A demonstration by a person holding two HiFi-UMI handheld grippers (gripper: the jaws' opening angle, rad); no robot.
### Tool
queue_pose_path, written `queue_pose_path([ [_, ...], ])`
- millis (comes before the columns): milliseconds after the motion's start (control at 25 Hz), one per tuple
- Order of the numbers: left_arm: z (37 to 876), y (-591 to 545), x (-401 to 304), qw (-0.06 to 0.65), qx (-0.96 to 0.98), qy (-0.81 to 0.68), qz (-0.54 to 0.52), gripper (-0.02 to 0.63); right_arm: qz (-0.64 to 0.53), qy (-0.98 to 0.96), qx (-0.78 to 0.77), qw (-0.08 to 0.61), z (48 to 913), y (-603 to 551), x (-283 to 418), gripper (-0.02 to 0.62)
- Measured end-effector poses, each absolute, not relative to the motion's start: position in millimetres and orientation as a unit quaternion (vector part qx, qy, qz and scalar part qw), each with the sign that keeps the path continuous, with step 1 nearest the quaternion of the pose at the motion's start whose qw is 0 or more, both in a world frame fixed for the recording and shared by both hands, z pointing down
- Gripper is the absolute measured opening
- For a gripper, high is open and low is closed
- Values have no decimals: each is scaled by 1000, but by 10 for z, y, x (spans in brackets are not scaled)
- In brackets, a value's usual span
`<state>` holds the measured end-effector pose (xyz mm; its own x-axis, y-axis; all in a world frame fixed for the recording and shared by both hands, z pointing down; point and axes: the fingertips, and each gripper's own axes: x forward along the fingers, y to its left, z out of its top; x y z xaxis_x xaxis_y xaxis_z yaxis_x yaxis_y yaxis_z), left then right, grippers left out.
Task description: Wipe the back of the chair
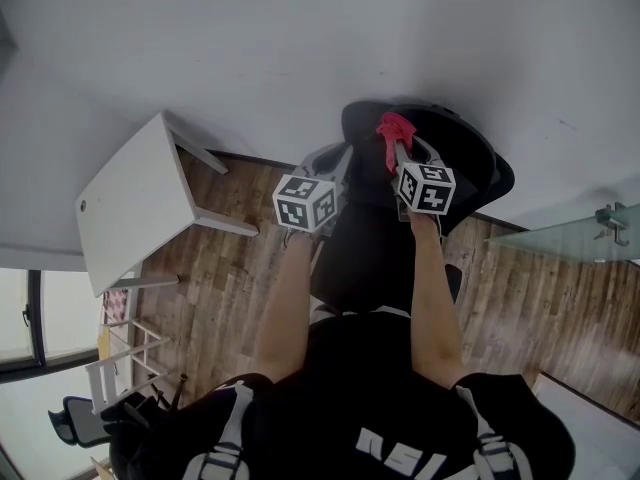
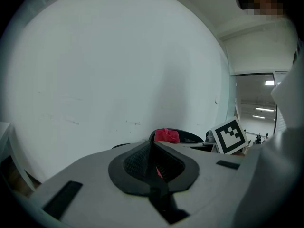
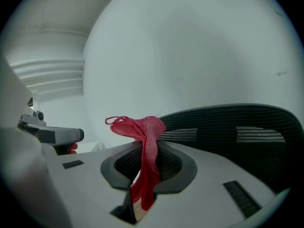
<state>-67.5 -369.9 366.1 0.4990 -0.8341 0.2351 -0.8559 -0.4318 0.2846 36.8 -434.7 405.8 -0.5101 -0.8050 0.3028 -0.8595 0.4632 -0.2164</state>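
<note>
A black office chair (image 1: 365,238) stands in front of me against a white wall, its mesh back (image 1: 440,143) farthest from me. My right gripper (image 1: 393,148) is over the top of that back, shut on a red cloth (image 1: 395,128). In the right gripper view the cloth (image 3: 145,141) hangs out of the shut right gripper (image 3: 148,148), and the mesh back (image 3: 237,132) lies just beyond to the right. My left gripper (image 1: 333,160) is held beside the chair's left edge. It (image 2: 152,148) is shut, and the cloth (image 2: 166,136) shows past it.
A white table (image 1: 135,208) stands at the left on the wooden floor (image 1: 240,258). A glass panel (image 1: 585,236) is at the right. A white rack (image 1: 125,353) and another dark chair (image 1: 80,420) sit at the lower left.
</note>
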Motion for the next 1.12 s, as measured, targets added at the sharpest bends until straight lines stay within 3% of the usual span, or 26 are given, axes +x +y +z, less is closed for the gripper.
queue_pose_path([
  [1120,3658,-3832,256,177,887,-423,49,21,176,-776,602,65,4061,-4262,1763,84],
])
